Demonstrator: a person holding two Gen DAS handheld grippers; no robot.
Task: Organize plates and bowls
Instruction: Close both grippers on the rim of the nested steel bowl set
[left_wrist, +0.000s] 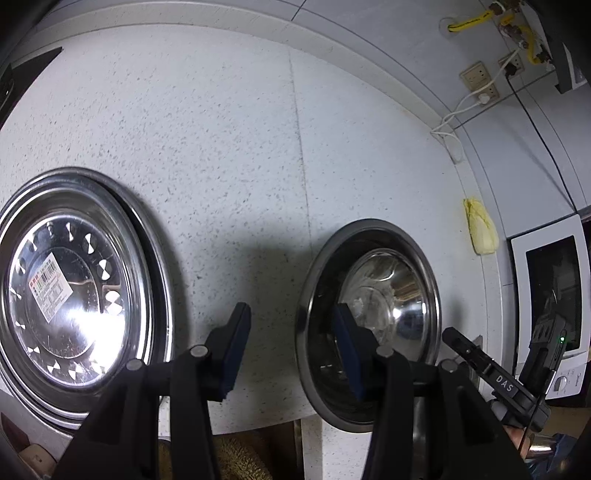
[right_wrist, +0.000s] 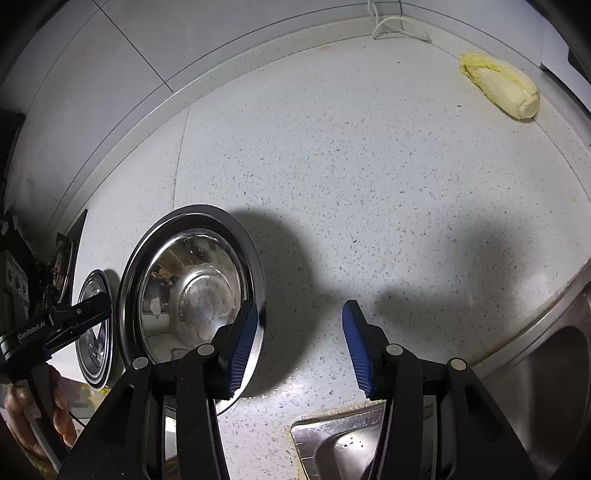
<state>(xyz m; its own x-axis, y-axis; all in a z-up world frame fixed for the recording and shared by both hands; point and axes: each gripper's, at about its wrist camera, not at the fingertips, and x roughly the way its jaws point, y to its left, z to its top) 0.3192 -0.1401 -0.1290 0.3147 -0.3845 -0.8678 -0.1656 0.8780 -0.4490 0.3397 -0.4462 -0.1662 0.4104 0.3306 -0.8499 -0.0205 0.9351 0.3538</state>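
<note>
A steel bowl (left_wrist: 384, 302) stands on the speckled white counter (left_wrist: 258, 147); it also shows in the right wrist view (right_wrist: 192, 284). A stack of steel plates (left_wrist: 74, 295) with a barcode sticker lies to its left, seen small in the right wrist view (right_wrist: 94, 332). My left gripper (left_wrist: 291, 321) is open and empty, its left finger over bare counter, its right finger over the bowl's left side. My right gripper (right_wrist: 299, 314) is open and empty, its left finger at the bowl's right rim. The right gripper's body (left_wrist: 491, 373) shows beside the bowl.
A yellow cabbage (right_wrist: 498, 85) lies at the back right of the counter. A steel sink (right_wrist: 517, 406) is at the front right. A white microwave (left_wrist: 550, 302), wall sockets (left_wrist: 480, 81) and cables (left_wrist: 454, 122) are at the right. The counter's front edge (left_wrist: 258, 424) is close below.
</note>
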